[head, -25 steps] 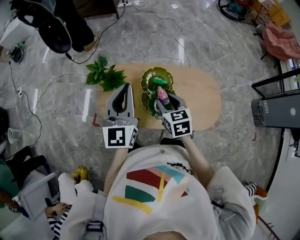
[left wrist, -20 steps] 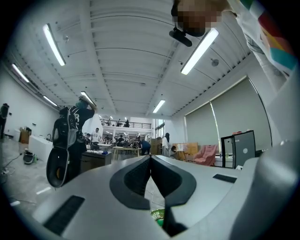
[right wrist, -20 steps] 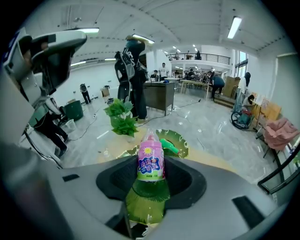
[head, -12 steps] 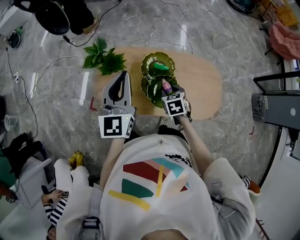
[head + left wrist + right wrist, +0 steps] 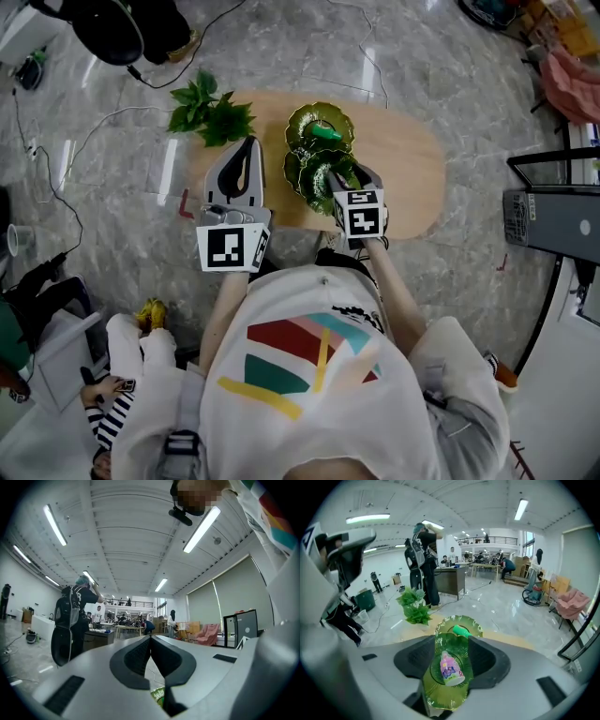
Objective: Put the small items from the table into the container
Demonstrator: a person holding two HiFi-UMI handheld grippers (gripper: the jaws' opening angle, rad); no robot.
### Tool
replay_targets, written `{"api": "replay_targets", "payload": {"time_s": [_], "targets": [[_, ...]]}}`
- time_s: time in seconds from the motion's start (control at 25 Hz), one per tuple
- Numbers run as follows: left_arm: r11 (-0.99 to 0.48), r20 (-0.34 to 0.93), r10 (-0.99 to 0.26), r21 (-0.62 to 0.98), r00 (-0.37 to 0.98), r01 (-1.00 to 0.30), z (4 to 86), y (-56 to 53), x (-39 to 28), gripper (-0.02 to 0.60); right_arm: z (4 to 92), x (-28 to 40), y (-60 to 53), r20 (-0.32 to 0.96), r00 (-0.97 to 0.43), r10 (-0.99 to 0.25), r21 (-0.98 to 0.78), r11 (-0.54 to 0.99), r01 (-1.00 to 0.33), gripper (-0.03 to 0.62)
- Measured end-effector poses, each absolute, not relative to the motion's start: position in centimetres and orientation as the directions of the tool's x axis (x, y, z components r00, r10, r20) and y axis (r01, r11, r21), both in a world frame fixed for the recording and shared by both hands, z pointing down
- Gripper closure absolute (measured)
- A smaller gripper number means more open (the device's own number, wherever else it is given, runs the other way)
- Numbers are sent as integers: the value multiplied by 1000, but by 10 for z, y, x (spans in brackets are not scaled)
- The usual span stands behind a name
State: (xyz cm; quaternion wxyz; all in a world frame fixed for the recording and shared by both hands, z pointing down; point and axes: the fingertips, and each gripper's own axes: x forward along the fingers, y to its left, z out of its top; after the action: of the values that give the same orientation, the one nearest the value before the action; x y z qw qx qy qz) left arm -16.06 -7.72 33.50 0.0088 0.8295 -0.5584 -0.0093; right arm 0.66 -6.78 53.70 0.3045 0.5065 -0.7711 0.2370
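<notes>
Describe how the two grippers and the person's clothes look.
The left gripper and right gripper are light grey with dark-lined jaws; each carries a cube with black-and-white square markers. The shirt is white with red, teal and yellow shapes.

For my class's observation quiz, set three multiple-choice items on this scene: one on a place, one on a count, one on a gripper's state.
1. Where does the pink bottle lie? A on the floor; B in the nearer green dish; C beside the plant.
2. How many green dishes stand on the table? A one; B two; C four.
3. How do the left gripper's jaws stand? A together, empty; B wide apart; C closed on a leaf.
Answers: 1 B, it lies inside that dish in the right gripper view; 2 B, the nearer dish and a farther dish; 3 A, the tips meet with nothing between.
</notes>
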Motion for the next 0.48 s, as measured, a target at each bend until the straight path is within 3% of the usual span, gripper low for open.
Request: {"api": "replay_targets", "payload": {"time_s": [0.08,0.12,0.16,0.48], "targets": [[-382,-12,-924,25,381,-924,332,-77,-158,573,507,13,-72,650,-319,-689,-91,347,-933,379],[-385,-16,-923,25,384,-923,330,-77,-157,574,488,19,-75,609,-310,-730,-96,320,-943,528],[-388,-21,-922,23,387,-921,328,-77,-156,574,468,26,-78,564,-293,-772,-98,290,-952,580],[-401,-52,-915,-2,401,-916,309,-77,-150,574,355,38,-80,277,-279,-920,-117,255,-960,580]]}}
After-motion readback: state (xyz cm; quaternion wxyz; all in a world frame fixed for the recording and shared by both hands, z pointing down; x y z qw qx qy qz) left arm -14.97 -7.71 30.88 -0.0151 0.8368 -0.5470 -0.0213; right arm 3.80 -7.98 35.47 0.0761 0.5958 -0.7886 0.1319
